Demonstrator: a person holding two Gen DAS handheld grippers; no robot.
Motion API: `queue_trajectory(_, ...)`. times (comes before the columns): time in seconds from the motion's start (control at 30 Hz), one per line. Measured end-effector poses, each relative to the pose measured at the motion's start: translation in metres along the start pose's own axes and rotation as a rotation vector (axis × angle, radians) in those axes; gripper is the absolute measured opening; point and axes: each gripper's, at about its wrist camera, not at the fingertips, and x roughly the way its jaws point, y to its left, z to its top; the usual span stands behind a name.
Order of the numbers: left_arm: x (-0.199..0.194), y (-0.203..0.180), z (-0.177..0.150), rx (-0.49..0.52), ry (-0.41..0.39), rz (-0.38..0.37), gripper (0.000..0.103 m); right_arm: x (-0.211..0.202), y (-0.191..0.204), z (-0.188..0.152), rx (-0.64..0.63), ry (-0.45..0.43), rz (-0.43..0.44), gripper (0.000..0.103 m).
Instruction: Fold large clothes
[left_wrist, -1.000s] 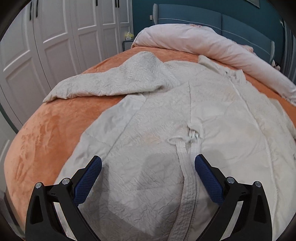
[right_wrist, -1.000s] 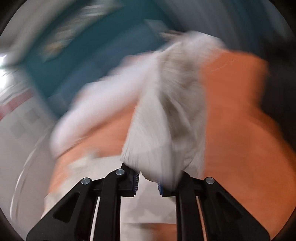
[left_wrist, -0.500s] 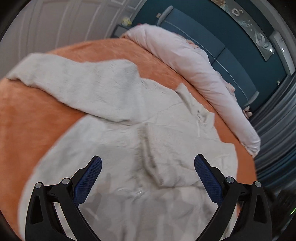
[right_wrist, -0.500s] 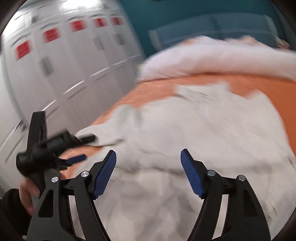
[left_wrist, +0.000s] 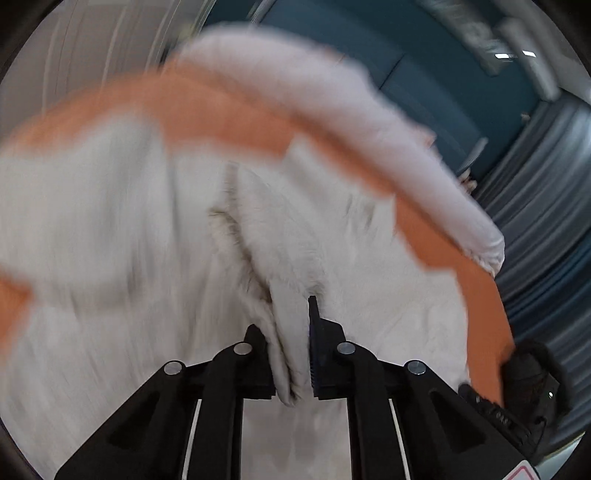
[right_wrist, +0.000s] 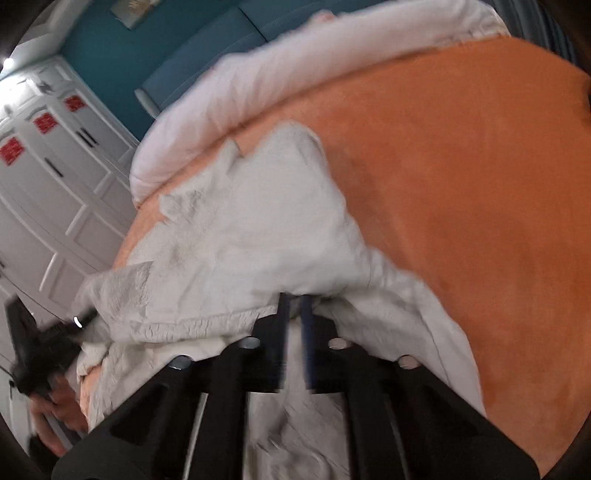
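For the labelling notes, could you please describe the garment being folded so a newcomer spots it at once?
On the bed's orange plush blanket lies a crinkled off-white jacket, below the rolled pale pink duvet. Unlike that smooth duvet, it is wrinkled, and both grippers pinch it.

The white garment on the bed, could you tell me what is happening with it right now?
A person is folding it with two hand-held grippers. The left gripper is shut on a bunched fold of the white garment, and the right gripper is shut on another part. It lies partly gathered on the orange bedspread, in front of a pale duvet.
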Motion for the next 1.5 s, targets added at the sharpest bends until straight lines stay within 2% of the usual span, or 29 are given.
queue_trajectory(0.07, -0.009, -0.01, 0.02, 0.043, -0.075, -0.002, 0.009, -0.019, 0.011, 0.004, -0.03, -0.105, 0.045, 0.002)
queue_trajectory(0.1, -0.008, -0.012, 0.026, 0.059, -0.091, 0.012, 0.009, -0.019, 0.013, 0.007, -0.057, -0.137, 0.026, 0.001)
queue_trajectory(0.13, -0.002, -0.012, 0.029, 0.075, -0.093, 0.042, 0.009, -0.015, 0.014, 0.008, -0.081, -0.139, -0.03, 0.001)
queue_trajectory(0.2, 0.033, -0.003, 0.024, 0.116, -0.026, 0.137, 0.011, 0.021, 0.004, 0.001, -0.089, 0.002, -0.124, 0.0)
queue_trajectory(0.23, 0.056, 0.005, 0.015, 0.119, 0.038, 0.173, 0.011, 0.038, -0.003, -0.006, -0.086, 0.059, -0.158, 0.0)
queue_trajectory(0.27, 0.085, 0.022, -0.002, 0.108, 0.135, 0.221, 0.016, 0.045, -0.008, -0.011, -0.075, 0.077, -0.154, 0.0)
queue_trajectory(0.3, 0.098, 0.033, -0.014, 0.087, 0.174, 0.222, 0.021, 0.043, -0.007, -0.011, -0.076, 0.073, -0.151, 0.0)
queue_trajectory(0.37, 0.089, 0.045, -0.023, 0.011, 0.112, 0.165, 0.023, 0.036, -0.005, -0.014, -0.084, 0.064, -0.148, 0.0)
queue_trajectory(0.43, 0.075, 0.052, -0.023, -0.072, 0.118, 0.139, 0.028, 0.025, -0.006, -0.018, -0.075, 0.034, -0.119, 0.003)
queue_trajectory(0.47, 0.061, 0.054, -0.025, -0.089, 0.13, 0.138, 0.035, 0.012, -0.007, -0.022, -0.065, 0.014, -0.098, 0.013)
queue_trajectory(0.5, 0.048, 0.056, -0.028, -0.094, 0.129, 0.143, 0.049, 0.001, -0.007, -0.024, -0.059, 0.0, -0.088, 0.024)
queue_trajectory(0.53, 0.02, 0.062, -0.034, -0.1, 0.11, 0.151, 0.057, -0.016, -0.007, -0.029, -0.058, -0.014, -0.096, 0.057)
queue_trajectory(0.57, 0.003, 0.07, -0.038, -0.104, 0.094, 0.157, 0.074, -0.04, -0.008, -0.037, -0.065, -0.044, -0.118, 0.081)
queue_trajectory(0.6, -0.02, 0.08, -0.048, -0.11, 0.075, 0.173, 0.085, -0.054, -0.008, -0.042, -0.076, -0.066, -0.131, 0.084)
queue_trajectory(0.67, -0.067, 0.102, -0.072, -0.119, 0.051, 0.19, 0.087, -0.092, -0.016, -0.061, -0.107, -0.068, -0.16, 0.09)
queue_trajectory(0.7, -0.083, 0.116, -0.079, -0.123, 0.069, 0.202, 0.087, -0.109, -0.022, -0.07, -0.118, -0.058, -0.184, 0.091)
queue_trajectory(0.8, -0.111, 0.154, -0.087, -0.184, 0.151, 0.267, 0.087, -0.137, -0.035, -0.104, -0.121, 0.015, -0.243, 0.091)
queue_trajectory(0.87, -0.126, 0.174, -0.107, -0.263, 0.218, 0.259, 0.087, -0.145, -0.046, -0.129, -0.084, 0.088, -0.238, 0.091)
queue_trajectory(0.9, -0.131, 0.178, -0.117, -0.289, 0.217, 0.224, 0.087, -0.148, -0.05, -0.139, -0.068, 0.117, -0.235, 0.091)
queue_trajectory(0.97, -0.144, 0.167, -0.131, -0.242, 0.176, 0.194, 0.087, -0.141, -0.049, -0.157, -0.037, 0.166, -0.206, 0.089)
queue_trajectory(1.0, -0.141, 0.161, -0.132, -0.23, 0.191, 0.188, 0.084, -0.138, -0.046, -0.162, -0.027, 0.174, -0.193, 0.082)
queue_trajectory(1.03, -0.138, 0.153, -0.134, -0.216, 0.211, 0.155, 0.082, -0.133, -0.038, -0.162, -0.033, 0.182, -0.181, 0.063)
queue_trajectory(1.07, -0.134, 0.147, -0.133, -0.203, 0.225, 0.133, 0.062, -0.132, -0.031, -0.16, -0.045, 0.18, -0.185, 0.048)
queue_trajectory(1.1, -0.13, 0.141, -0.132, -0.183, 0.241, 0.13, 0.047, -0.135, -0.025, -0.158, -0.057, 0.173, -0.19, 0.033)
queue_trajectory(1.13, -0.127, 0.137, -0.13, -0.165, 0.247, 0.143, 0.039, -0.139, -0.022, -0.154, -0.058, 0.171, -0.187, 0.022)
queue_trajectory(1.17, -0.131, 0.133, -0.127, -0.157, 0.238, 0.131, 0.02, -0.149, -0.018, -0.149, -0.044, 0.156, -0.173, 0.017)
queue_trajectory(1.2, -0.138, 0.129, -0.123, -0.155, 0.228, 0.108, 0.013, -0.161, -0.016, -0.145, -0.039, 0.143, -0.154, 0.016)
queue_trajectory(1.33, -0.172, 0.116, -0.122, -0.09, 0.221, 0.073, 0.011, -0.2, 0.0, -0.151, -0.136, 0.157, -0.168, 0.015)
queue_trajectory(1.5, -0.204, 0.113, -0.175, -0.03, 0.311, 0.111, 0.012, -0.244, -0.008, -0.211, -0.202, 0.29, -0.232, 0.016)
